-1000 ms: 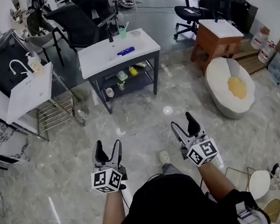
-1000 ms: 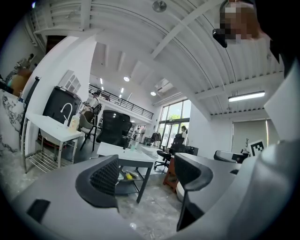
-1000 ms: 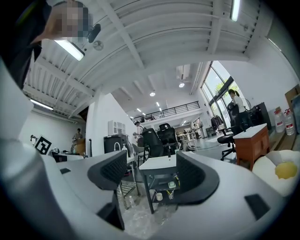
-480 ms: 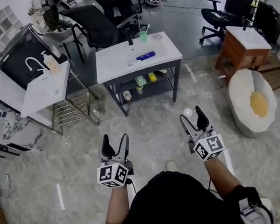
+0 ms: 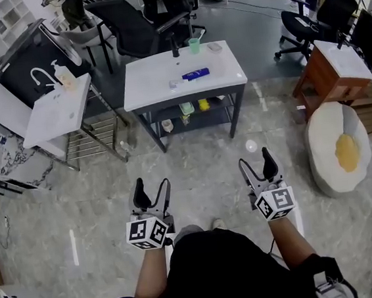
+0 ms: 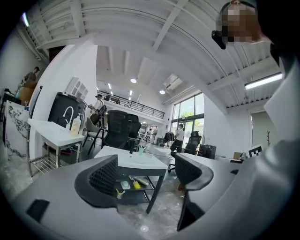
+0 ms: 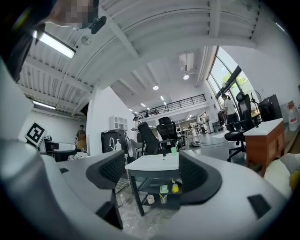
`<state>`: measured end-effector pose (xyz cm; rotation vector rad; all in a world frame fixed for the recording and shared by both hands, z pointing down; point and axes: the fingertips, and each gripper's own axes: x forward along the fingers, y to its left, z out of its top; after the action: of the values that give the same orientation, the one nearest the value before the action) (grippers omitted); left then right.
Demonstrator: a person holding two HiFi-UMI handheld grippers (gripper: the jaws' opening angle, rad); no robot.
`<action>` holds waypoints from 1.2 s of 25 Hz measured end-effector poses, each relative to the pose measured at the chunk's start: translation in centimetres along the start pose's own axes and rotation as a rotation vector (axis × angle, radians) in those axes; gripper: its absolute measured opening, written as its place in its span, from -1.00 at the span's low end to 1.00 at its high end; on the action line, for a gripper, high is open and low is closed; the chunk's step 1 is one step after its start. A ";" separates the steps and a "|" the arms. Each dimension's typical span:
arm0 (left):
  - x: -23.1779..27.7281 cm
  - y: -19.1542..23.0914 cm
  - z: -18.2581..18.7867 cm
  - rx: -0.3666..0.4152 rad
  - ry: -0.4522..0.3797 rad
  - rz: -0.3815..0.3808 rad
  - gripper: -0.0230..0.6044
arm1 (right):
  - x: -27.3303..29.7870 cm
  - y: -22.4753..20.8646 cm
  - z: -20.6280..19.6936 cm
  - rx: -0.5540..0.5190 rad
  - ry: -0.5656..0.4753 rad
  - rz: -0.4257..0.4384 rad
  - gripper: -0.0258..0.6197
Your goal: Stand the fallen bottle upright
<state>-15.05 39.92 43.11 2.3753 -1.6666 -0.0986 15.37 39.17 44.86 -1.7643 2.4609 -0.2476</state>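
A blue bottle (image 5: 195, 74) with a white cap end lies on its side on the white table (image 5: 159, 82), far ahead of both grippers. A green cup (image 5: 193, 45) and a black tap (image 5: 175, 47) stand at the table's back edge. My left gripper (image 5: 152, 189) is open over the floor, nothing between its fingers. My right gripper (image 5: 257, 167) is also open and empty; its jaws have just been opening wider. Both point level at the table, seen beyond the left gripper (image 6: 145, 176) as table (image 6: 136, 161) and beyond the right gripper (image 7: 154, 173) as table (image 7: 152, 163).
A shelf (image 5: 191, 108) under the table holds small items. To the left stands a second white table (image 5: 56, 112) with a soap bottle and a wire rack (image 5: 95, 138). Office chairs (image 5: 136, 24) stand behind. A wooden cabinet (image 5: 336, 69) and round cushion (image 5: 338, 149) sit right.
Both grippers have travelled across the marble floor toward the white table, which now lies closer and more centred ahead. Nothing has been touched.
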 end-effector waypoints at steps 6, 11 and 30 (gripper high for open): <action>3.1 1.4 -0.7 -0.016 0.018 -0.005 0.28 | 2.7 -0.8 -1.3 0.004 0.047 0.007 0.16; 7.7 3.2 -0.3 -0.018 0.018 -0.047 0.28 | 6.6 -1.1 -1.0 -0.006 0.046 -0.014 0.16; 20.9 12.5 2.8 -0.059 0.054 -0.249 0.28 | 23.5 2.7 0.7 -0.063 0.052 -0.002 0.16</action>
<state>-19.76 15.98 45.01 2.5057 -1.3198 -0.1239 5.40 17.76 43.94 -1.8077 2.5300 -0.2211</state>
